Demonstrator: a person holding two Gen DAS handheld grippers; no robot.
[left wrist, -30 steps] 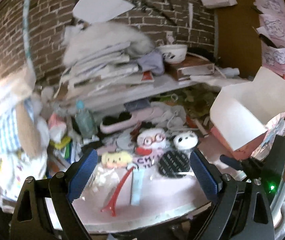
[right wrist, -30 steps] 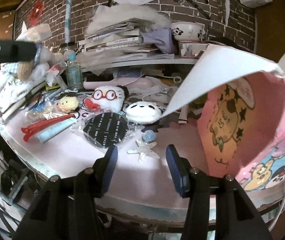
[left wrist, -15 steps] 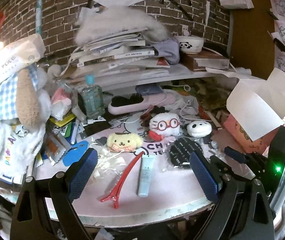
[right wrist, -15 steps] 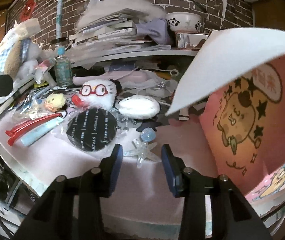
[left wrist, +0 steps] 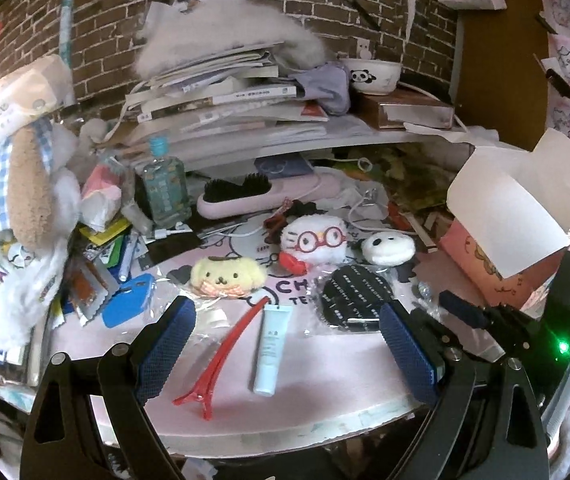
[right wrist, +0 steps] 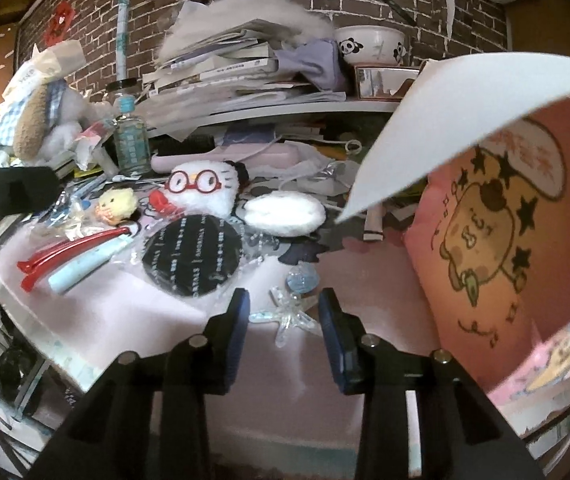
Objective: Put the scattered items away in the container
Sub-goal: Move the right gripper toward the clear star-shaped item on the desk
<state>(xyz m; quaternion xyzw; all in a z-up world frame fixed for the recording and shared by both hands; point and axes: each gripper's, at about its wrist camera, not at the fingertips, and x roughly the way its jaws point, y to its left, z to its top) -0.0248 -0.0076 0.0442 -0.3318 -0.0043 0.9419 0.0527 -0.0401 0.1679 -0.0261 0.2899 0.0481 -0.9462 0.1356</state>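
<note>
Clear plastic, the star-shaped hair clip [right wrist: 287, 316] lies near the counter's [right wrist: 165, 316] front edge, just ahead of the right claw [right wrist: 285, 322], whose parted, empty jaws bracket it. The pink cartoon box [right wrist: 497, 240] stands open to the right. The left claw [left wrist: 285, 348] hangs wide open over the red clip [left wrist: 225, 356] and tube [left wrist: 271, 350], farther from the star.

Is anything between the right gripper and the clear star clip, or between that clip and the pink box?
Nothing visible. The right gripper is open with the star clip between its fingers. Bare pink mat separates the clip from the pink box.
</note>
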